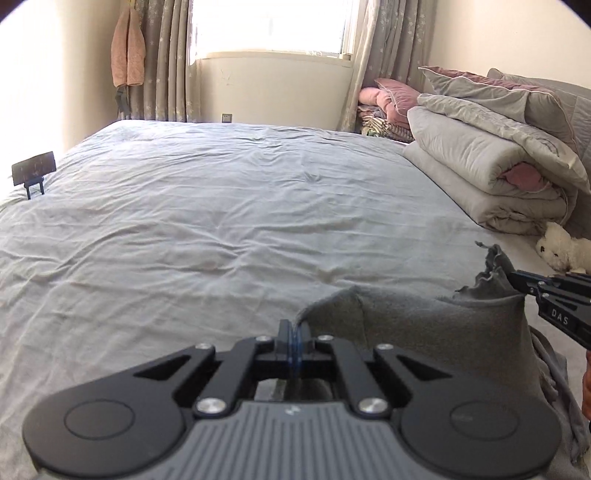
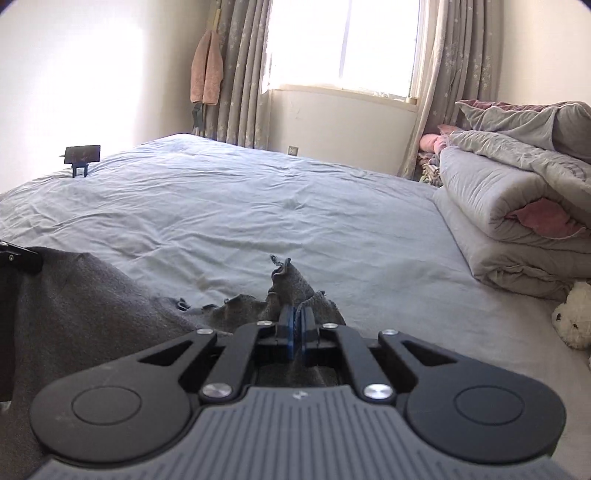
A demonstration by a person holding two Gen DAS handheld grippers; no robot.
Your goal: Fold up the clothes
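Bedroom. One wide bed under a creased pale blue-grey sheet fills most of both views. Cream walls; one bright window at the far end, with a patterned curtain on each side, two in all. One pinkish garment hangs by the left curtain. One small dark stand sits at the bed's far left edge.

Right side of the bed: one stack of folded grey quilts with pink lining showing, and pink bedding behind it. One white plush toy lies just beside the stack.

One grey garment lies at the near edge of the bed, lifted at two points. Left gripper: fingers together, clamped on its edge. Right gripper: fingers together, clamped on a bunched, frayed corner.
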